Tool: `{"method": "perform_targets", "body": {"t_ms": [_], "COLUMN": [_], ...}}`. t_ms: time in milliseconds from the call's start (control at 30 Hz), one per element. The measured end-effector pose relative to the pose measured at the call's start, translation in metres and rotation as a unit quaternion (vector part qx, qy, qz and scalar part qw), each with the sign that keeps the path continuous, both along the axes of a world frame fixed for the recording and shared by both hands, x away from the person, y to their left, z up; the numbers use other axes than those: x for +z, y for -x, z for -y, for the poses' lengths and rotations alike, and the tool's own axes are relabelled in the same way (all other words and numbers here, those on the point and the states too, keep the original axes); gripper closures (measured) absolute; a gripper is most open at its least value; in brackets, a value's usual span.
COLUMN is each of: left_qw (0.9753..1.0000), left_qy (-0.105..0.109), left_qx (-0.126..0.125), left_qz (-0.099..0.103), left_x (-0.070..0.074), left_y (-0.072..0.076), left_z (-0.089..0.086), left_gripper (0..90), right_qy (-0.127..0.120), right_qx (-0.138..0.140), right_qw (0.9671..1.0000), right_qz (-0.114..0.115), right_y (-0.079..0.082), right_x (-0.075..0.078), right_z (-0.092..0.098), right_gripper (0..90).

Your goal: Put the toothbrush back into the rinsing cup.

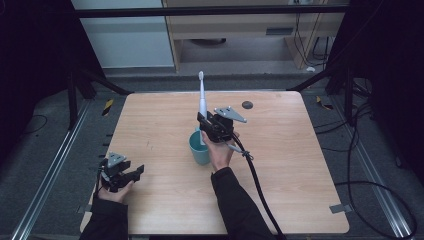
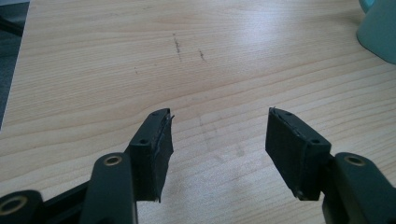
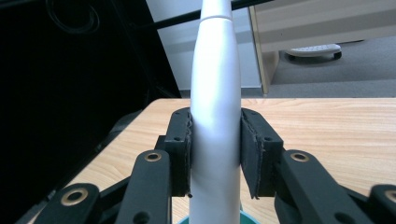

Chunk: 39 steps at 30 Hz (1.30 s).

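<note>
A white electric toothbrush [image 1: 202, 100] stands upright with its lower end inside a teal cup [image 1: 199, 148] near the middle of the wooden table [image 1: 280, 160]. My right gripper [image 1: 204, 125] is shut on the toothbrush's handle [image 3: 215, 126], just above the cup's rim [image 3: 187, 220]. My left gripper [image 1: 134, 172] rests low at the table's front left, open, with nothing between its pads [image 2: 154, 149]. In the left gripper view the cup [image 2: 380, 28] shows at the top right corner, well apart from the jaws.
A small dark round disc [image 1: 247, 105] lies on the table at the back right. A black cable [image 1: 260, 185] trails from the right gripper toward the front edge. Faint pencil marks [image 2: 177, 44] dot the wood ahead of the left gripper.
</note>
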<state>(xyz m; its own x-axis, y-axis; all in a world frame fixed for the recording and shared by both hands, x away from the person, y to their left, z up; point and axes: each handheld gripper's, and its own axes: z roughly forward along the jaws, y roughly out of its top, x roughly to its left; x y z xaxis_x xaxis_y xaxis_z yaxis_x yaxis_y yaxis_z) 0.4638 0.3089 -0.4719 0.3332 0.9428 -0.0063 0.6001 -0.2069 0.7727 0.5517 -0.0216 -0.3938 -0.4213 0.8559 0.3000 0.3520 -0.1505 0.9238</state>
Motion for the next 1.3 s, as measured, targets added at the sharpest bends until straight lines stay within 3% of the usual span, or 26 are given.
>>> {"method": "perform_targets", "body": {"t_ms": [700,1300], "left_qw": [1.0,1.0], "left_qy": [0.0,-0.002], "left_qx": [0.0,-0.001], "left_qz": [0.002,0.001], "left_x": [0.0,0.0], "left_y": [0.0,0.0], "left_z": [0.0,0.001], "left_gripper": [40.5,40.5], "right_qy": [0.023,0.056], "right_qx": [-0.007,-0.007], "right_qw": [0.9993,0.9969], "right_qz": [-0.03,-0.055], "right_y": [-0.002,0.001], "right_x": [-0.027,-0.038], "right_z": [-0.006,-0.011], "right_gripper": [66.3,66.0]}}
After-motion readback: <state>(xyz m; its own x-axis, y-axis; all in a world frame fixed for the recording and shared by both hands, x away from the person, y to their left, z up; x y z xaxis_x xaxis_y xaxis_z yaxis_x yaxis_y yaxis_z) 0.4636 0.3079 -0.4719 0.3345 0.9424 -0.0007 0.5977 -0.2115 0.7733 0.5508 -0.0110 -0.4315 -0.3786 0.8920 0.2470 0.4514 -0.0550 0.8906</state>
